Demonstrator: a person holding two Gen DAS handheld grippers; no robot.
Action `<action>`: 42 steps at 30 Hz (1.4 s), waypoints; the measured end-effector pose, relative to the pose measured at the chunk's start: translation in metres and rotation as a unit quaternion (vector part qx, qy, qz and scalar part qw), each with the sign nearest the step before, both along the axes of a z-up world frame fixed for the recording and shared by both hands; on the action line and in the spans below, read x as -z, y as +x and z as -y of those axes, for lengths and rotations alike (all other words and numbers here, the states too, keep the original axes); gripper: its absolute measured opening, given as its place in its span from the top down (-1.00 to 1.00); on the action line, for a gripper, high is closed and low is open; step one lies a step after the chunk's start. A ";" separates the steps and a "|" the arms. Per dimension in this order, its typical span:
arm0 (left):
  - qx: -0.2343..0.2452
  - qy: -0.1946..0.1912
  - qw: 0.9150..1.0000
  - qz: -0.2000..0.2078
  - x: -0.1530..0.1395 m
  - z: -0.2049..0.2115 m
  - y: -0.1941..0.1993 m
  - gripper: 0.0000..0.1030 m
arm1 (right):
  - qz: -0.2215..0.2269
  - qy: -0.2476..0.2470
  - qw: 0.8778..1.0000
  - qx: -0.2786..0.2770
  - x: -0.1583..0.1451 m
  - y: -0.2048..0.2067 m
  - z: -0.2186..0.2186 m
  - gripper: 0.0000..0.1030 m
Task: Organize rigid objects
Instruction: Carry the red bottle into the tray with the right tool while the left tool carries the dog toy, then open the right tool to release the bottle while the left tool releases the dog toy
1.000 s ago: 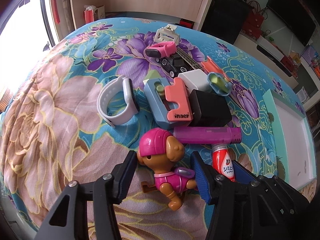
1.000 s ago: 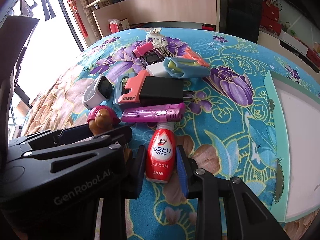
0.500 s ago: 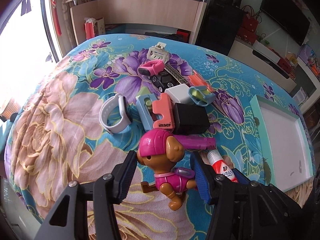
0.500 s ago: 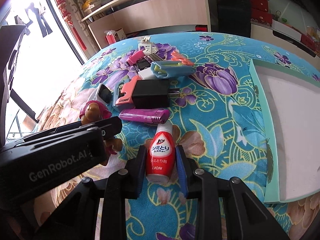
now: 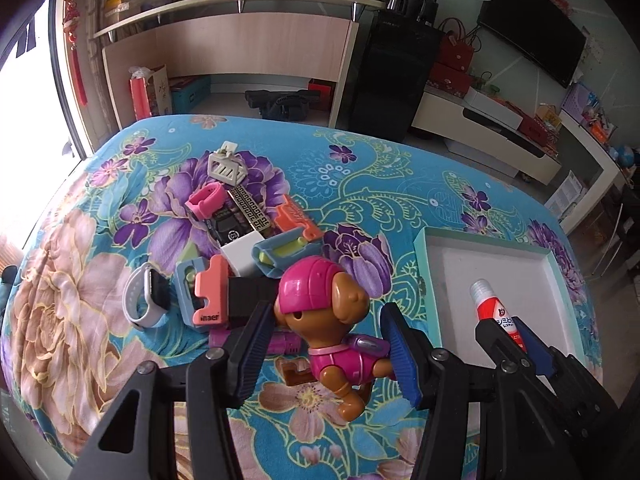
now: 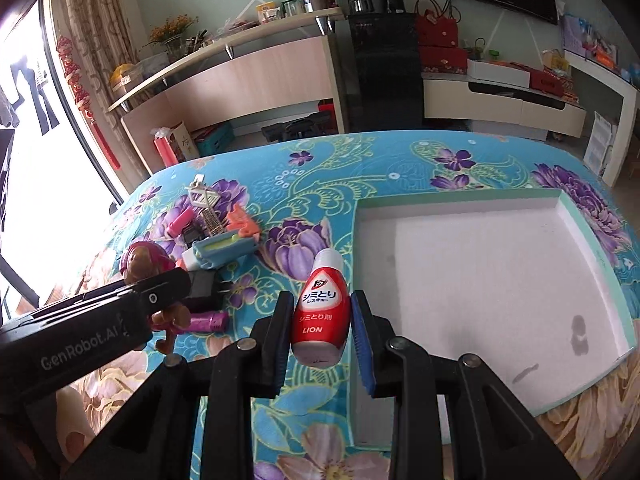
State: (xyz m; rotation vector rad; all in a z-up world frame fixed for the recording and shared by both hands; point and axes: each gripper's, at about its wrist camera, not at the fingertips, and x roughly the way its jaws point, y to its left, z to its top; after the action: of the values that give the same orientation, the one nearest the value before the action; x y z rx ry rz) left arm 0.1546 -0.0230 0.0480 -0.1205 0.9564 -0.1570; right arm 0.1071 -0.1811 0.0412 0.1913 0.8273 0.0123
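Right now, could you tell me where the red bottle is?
The red bottle is clamped in the right gripper, lifted beside the white tray's left rim.

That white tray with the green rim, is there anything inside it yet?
Nothing lies in the tray: bare white floor with a few dark smudges. The red bottle, clamped in the right gripper, hangs beside its near-left corner, which the gripper partly hides.

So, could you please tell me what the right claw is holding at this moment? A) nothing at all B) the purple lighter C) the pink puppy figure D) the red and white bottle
D: in the right wrist view the right claw is shut on the red and white bottle, its pads pressing both sides, with the bottle lifted beside the white tray.
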 end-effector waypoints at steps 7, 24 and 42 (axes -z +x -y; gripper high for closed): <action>0.046 0.007 0.999 -0.001 0.001 0.064 0.023 -0.14 | -0.014 -0.029 0.998 0.060 -0.007 0.020 0.065 0.43; 0.112 0.063 0.991 -0.041 0.061 0.160 0.032 -0.14 | -0.050 -0.048 0.986 0.153 0.033 0.020 0.140 0.42; 0.106 0.080 0.990 -0.041 0.070 0.172 0.032 -0.47 | -0.059 -0.034 0.984 0.167 0.041 0.012 0.157 0.37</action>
State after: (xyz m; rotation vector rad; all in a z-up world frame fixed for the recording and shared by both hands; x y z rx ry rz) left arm 0.1863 -0.1948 -0.0216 0.1245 1.0588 -0.2721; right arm 0.1191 -0.3381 -0.0001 0.2666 0.9040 -0.3458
